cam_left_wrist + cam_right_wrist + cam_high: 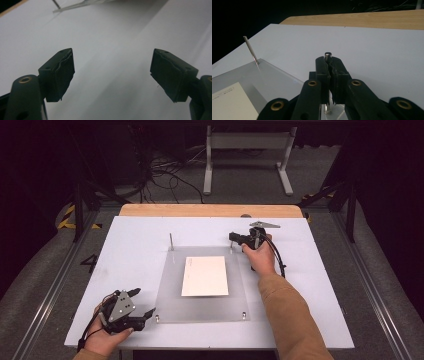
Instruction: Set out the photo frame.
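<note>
Nearest to you, at the front left corner of the white board (130, 240), your left hand holds the left gripper (145, 302) low over the surface, its jaws spread wide with nothing between them; in the left gripper view its two black pads (62, 75) stand far apart over bare white board, and the edge of the clear plate (75, 6) runs across the top of that view. Just beside that gripper, toward the middle of the board, lies the clear acrylic plate (170, 305), flat, with small screws at its two near corners. A cream sheet of paper (205, 276) lies flat on the plate, roughly at its middle. At the plate's far left corner a thin metal pin (171, 241) stands upright, and in the right gripper view it appears slightly tilted (250, 50). At the far right corner your right hand holds the right gripper (232, 238), its jaws clamped tight on the second metal post (327, 55): in the right gripper view the post's rounded top pokes out just above the closed pads and its foot shows below them on the plate. Beyond the board runs the wooden table edge (210, 210), then the grey floor with cables and a white stand (247, 142).
</note>
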`<state>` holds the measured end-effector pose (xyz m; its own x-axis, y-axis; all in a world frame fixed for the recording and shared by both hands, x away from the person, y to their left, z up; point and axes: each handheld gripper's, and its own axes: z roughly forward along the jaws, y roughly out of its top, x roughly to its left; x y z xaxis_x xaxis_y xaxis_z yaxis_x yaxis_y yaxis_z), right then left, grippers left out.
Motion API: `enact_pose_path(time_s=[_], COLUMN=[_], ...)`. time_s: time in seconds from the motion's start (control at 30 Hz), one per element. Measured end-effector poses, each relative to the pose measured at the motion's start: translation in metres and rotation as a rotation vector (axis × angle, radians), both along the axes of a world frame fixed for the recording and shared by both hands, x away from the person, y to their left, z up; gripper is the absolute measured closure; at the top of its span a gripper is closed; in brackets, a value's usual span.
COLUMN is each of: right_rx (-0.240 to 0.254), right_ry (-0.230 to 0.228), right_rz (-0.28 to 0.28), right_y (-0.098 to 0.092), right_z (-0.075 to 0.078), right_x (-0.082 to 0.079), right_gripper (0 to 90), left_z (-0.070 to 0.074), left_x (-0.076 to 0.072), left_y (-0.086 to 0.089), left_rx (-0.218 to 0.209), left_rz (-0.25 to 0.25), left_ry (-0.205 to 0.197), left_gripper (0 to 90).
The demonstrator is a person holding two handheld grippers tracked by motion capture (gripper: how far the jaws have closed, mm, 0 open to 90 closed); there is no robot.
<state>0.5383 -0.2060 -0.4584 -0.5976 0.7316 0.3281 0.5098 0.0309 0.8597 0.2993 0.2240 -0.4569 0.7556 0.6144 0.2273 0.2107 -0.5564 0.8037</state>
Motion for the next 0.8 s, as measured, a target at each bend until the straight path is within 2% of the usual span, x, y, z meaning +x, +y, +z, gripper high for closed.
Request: enact_pose_path(time_s=[0.2,0.37,0.53,0.6,0.67,0.73,0.8], right_rx=[0.005,0.011,0.017,0.016,0.02,0.02,0.023], right_ry=[0.005,0.013,0.021,0.023,0.026,0.028,0.033], right_rz=[-0.004,-0.006,-0.017,-0.023,-0.021,-0.024,-0.027], right_y=[0.0,0.0,0.001,0.002,0.002,0.002,0.002], right_z=[0.0,0.0,-0.001,-0.001,-0.001,-0.001,-0.001], right_x=[0.0,0.0,-0.001,-0.001,-0.001,-0.001,-0.001], right_gripper=[85.5,85.2,85.1,85.0,85.0,84.9,84.6], left_z=[0.01,0.013,0.015,0.016,0.017,0.017,0.017], left_x=[-0.007,-0.005,-0.004,-0.003,0.0,0.001,0.001], left_y=[-0.006,-0.012,-0.024,-0.027,-0.028,-0.028,-0.03], left_rx=[-0.095,-0.175,-0.19,-0.193,-0.2,-0.22,-0.217], left_rz=[-0.072,-0.109,-0.149,-0.151,-0.14,-0.149,-0.152], left_ry=[-0.083,-0.105,-0.15,-0.159,-0.153,-0.145,-0.159], left_gripper=[19.1,21.4,24.9,27.6,30.4,36.9,41.4])
